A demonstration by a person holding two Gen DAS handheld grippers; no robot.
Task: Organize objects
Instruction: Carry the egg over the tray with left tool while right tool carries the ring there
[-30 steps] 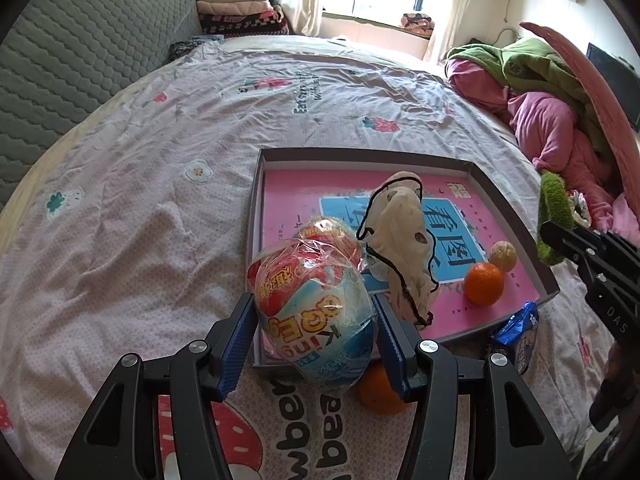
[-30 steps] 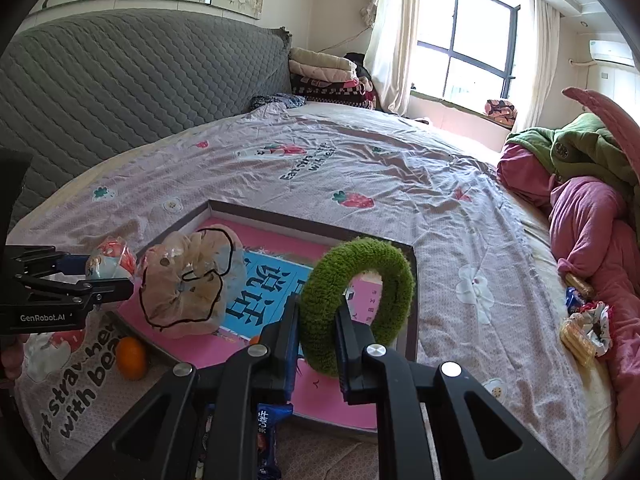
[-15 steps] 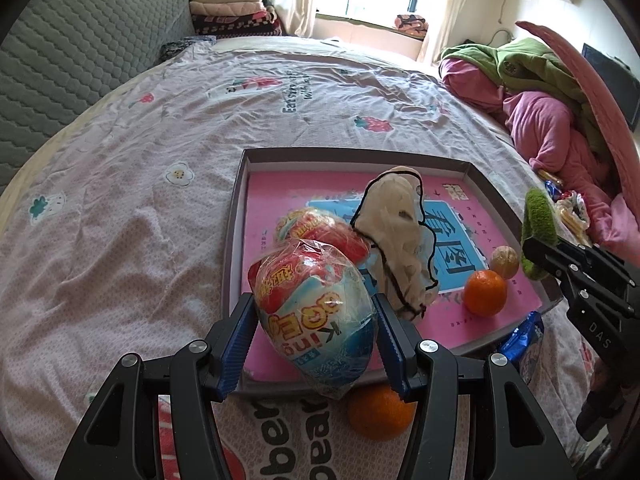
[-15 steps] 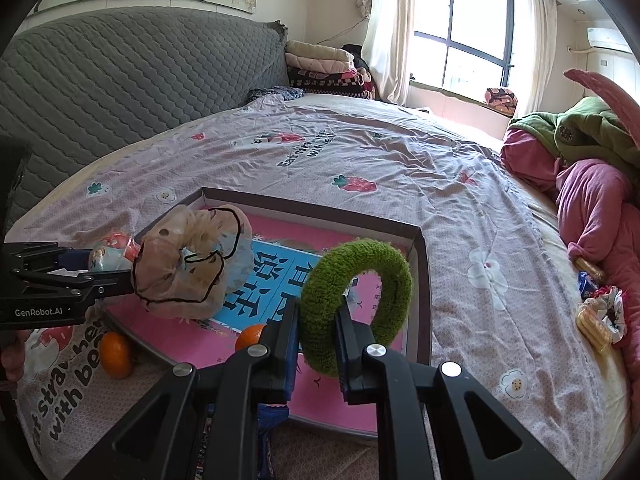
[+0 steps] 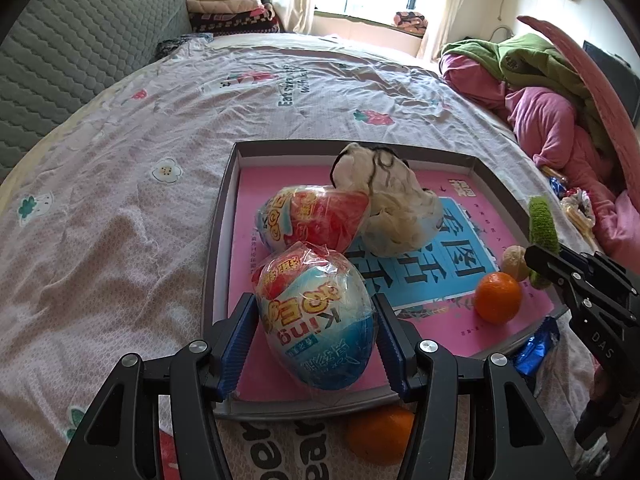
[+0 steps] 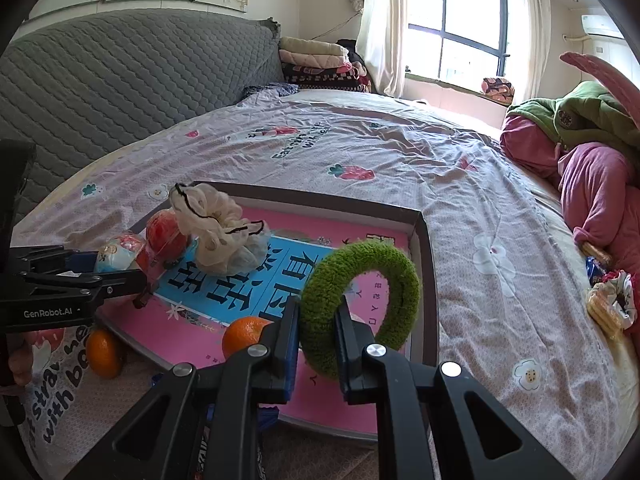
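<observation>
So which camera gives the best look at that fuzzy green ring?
The right wrist view: the green ring fills the foreground, its whole loop visible, pinched between the fingers. The left wrist view shows it only edge-on, small, at the right.

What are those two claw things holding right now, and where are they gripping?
The left gripper clamps a wrapped toy egg by its sides; the right gripper pinches a fuzzy green ring at its lower rim.
</observation>
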